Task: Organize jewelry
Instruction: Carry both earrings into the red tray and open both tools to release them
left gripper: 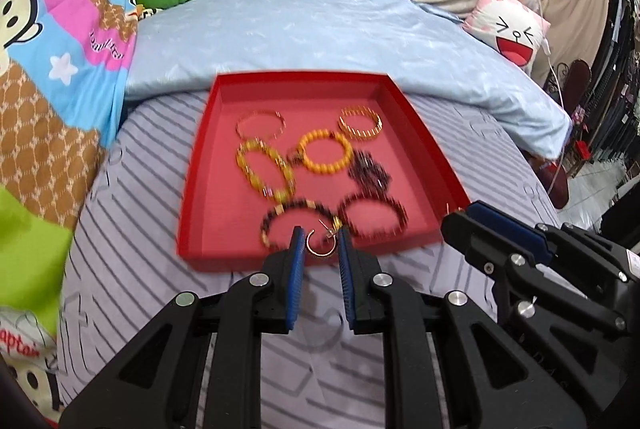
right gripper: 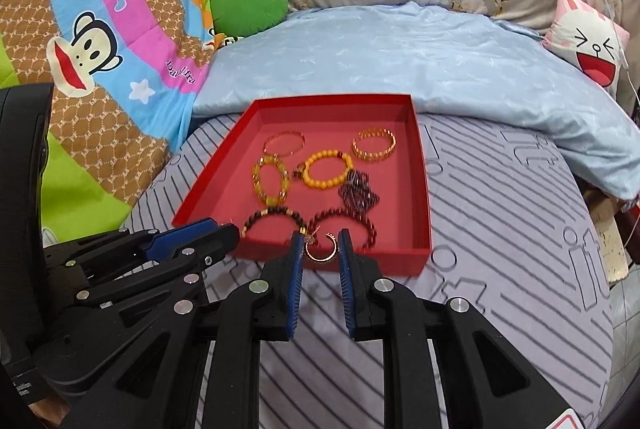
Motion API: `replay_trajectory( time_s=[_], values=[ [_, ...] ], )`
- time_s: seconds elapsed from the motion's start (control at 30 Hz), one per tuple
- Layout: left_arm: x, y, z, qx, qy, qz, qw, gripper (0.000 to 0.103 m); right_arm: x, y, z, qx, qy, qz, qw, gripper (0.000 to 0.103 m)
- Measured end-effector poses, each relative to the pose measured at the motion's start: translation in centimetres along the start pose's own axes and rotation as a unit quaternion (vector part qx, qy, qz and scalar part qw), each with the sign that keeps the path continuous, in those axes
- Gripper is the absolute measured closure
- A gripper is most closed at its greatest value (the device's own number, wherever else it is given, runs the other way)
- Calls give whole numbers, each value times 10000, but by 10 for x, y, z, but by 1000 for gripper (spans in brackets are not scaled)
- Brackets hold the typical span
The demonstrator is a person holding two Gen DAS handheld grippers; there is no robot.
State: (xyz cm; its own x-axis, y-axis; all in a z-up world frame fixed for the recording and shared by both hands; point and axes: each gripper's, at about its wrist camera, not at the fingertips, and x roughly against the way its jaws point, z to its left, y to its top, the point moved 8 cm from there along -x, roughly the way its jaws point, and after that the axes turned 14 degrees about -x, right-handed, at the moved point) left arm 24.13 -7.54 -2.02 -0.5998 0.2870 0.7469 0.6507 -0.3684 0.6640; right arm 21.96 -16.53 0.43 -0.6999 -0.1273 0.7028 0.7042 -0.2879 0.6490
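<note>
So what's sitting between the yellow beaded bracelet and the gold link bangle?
Nothing: bare red tray floor separates yellow beaded bracelet and gold link bangle, right wrist view.

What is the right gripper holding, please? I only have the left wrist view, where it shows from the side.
Observer: The right gripper is pinching a small gold hoop between its pads, much like the earring in your left gripper.
Operator: Thank you. Where does it show relative to the red tray?
Observer: In the right wrist view the hoop shows in front of the red tray's near wall, roughly midway along it.
Operator: Which way does the hoop's gap face?
Observer: Towards the top of that picture, with the closed curve nearest the camera.
</note>
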Motion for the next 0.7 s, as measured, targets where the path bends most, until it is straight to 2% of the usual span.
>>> replay_trajectory(
  time_s=[0.43, 0.7],
  values=[
    [-61, 56, 35, -19, 121, 34, 9999, 87, -71, 58, 2, -64, -119, 52, 9999, 87],
    [-102, 74, 47, 8, 104, 175, 9998, 87, -110, 73, -7, -128, -240, 148, 9995, 87]
  ],
)
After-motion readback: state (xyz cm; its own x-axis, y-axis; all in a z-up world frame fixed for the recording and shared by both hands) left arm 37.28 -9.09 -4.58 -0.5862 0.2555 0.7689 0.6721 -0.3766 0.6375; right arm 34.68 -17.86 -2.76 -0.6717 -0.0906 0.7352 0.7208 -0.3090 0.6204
